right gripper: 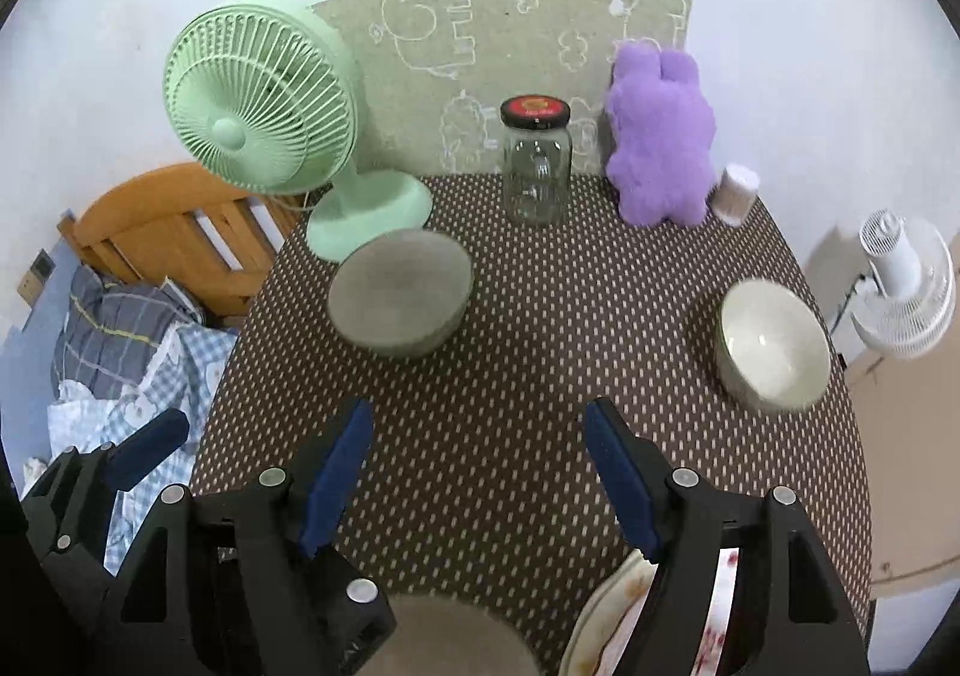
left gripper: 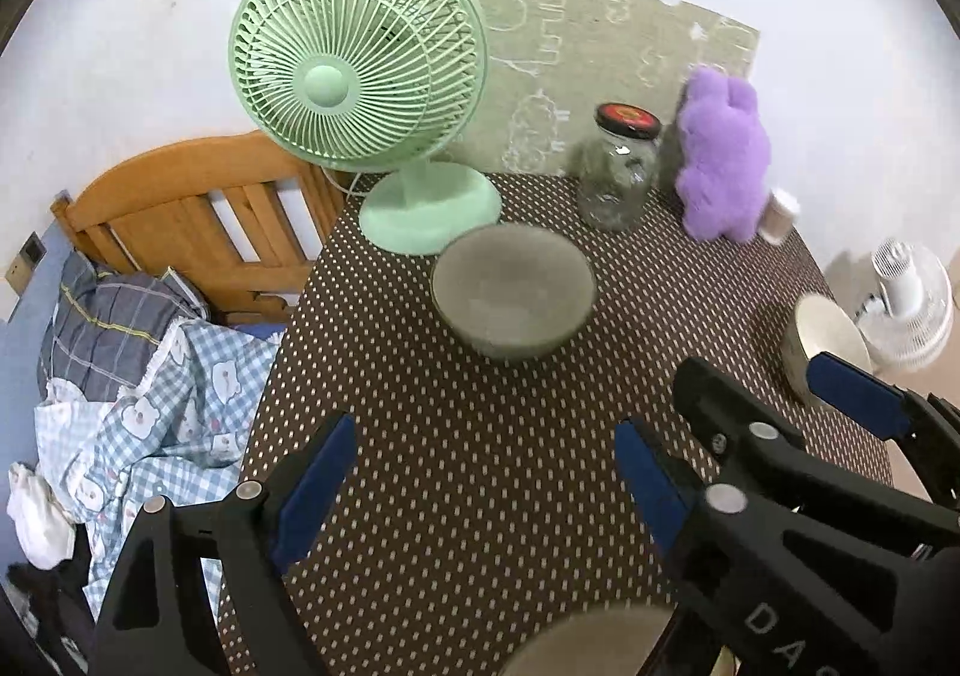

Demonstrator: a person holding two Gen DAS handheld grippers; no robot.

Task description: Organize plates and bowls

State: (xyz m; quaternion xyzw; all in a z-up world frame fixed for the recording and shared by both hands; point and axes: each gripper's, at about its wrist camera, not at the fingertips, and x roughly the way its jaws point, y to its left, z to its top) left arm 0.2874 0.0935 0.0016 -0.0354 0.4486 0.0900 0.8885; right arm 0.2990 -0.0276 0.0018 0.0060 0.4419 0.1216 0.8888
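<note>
Jaws of the left gripper [left gripper: 483,487], left wrist view: spread wide, nothing between them, poised above the dotted surface [left gripper: 480,436]. Grey bowl [left gripper: 513,292] upright, straight ahead of the jaws and a little beyond them, just in front of the green fan [left gripper: 360,76]; being round, it offers no preferred grasp axis, only its near rim. Cream bowl [left gripper: 825,337] far to the right at the surface edge, partly behind the right gripper [left gripper: 750,394], whose jaws likewise stand apart. Another rounded grey rim [left gripper: 588,643] lies at the bottom edge under the jaws; identity unclear. Right wrist view: right gripper [right gripper: 477,487] jaws wide and empty; grey bowl [right gripper: 399,295] ahead and left, cream bowl [right gripper: 774,346] ahead and right, well apart from each other. Plate [right gripper: 606,622] with a patterned rim sits beneath the right finger at the near edge. Judgement: left gripper is nearer the grey bowl, right gripper nearer the cream bowl.
</note>
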